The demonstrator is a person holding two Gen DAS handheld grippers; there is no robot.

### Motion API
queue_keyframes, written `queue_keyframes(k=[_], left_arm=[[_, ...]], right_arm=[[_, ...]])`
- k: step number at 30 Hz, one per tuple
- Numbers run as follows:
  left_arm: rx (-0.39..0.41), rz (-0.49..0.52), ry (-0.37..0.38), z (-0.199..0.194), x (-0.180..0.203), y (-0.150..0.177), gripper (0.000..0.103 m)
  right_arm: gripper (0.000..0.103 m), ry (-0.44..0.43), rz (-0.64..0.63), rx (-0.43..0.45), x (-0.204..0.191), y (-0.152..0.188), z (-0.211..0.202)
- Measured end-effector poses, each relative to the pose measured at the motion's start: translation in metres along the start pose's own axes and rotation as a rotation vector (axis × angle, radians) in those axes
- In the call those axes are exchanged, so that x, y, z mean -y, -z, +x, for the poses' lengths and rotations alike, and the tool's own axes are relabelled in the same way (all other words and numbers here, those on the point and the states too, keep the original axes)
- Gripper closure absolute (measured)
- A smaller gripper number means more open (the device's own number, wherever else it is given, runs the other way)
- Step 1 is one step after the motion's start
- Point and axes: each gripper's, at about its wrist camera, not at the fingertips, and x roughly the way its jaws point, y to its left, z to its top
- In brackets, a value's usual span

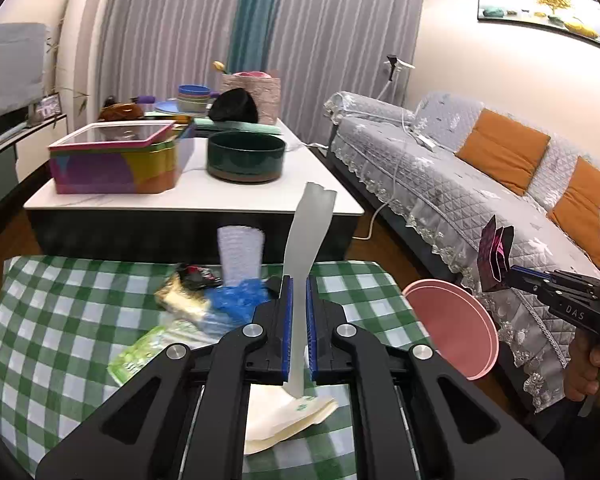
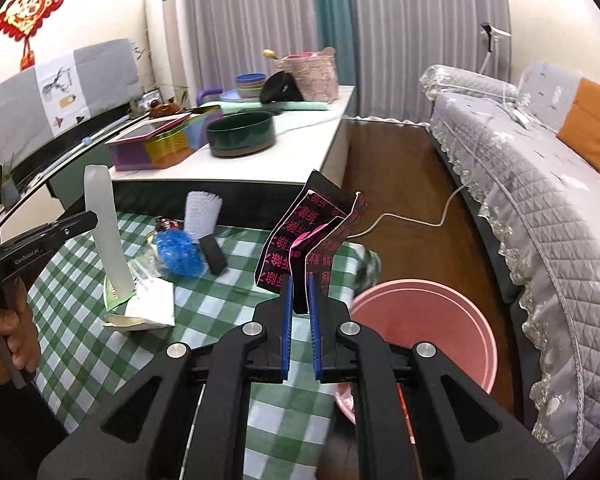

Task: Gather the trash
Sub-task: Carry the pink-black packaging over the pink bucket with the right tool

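black left gripper [image 1: 299,280] and right gripper [image 2: 301,280]: blue pads line the jaws, silver screws behind them.

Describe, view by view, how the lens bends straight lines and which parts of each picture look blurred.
Left wrist view: fisheye bows the sofa edge and darkens the corners; the white strip in the left gripper and the mesh sleeve look smeared. Right wrist view: the same curving on the white table; the black-and-pink wrapper in the right gripper stays fairly sharp.

Checked cloth [image 1: 60,320]: wrappers [image 1: 180,300] on it, far side. Basin [image 2: 420,320] off its right edge. Coffee table [image 1: 320,184] behind; sofa [image 1: 460,184] right.
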Motion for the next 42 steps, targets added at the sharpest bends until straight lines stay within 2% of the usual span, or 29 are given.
queue_keyframes(k=[11,20,32,42], left_arm=[[-0.053,0.019,0.049,0.026,0.041,-0.005,0.097],[-0.055,0.026,0.082,0.045,0.074,-0.014,0.097],[-0.078,0.070,0.108,0.068,0.117,-0.024,0.097],[-0.102,0.070,0.161,0.093,0.147,-0.029,0.097]], right_arm=[[0.095,0.066,0.047,0.022,0.043,0.005,-0.015],[0.095,0.106,0.087,0.031,0.066,-0.001,-0.013],[0.095,0.111,0.149,0.027,0.090,-0.007,-0.004],[0.095,0.123,0.193,-0.010,0.106,-0.006,0.006]])
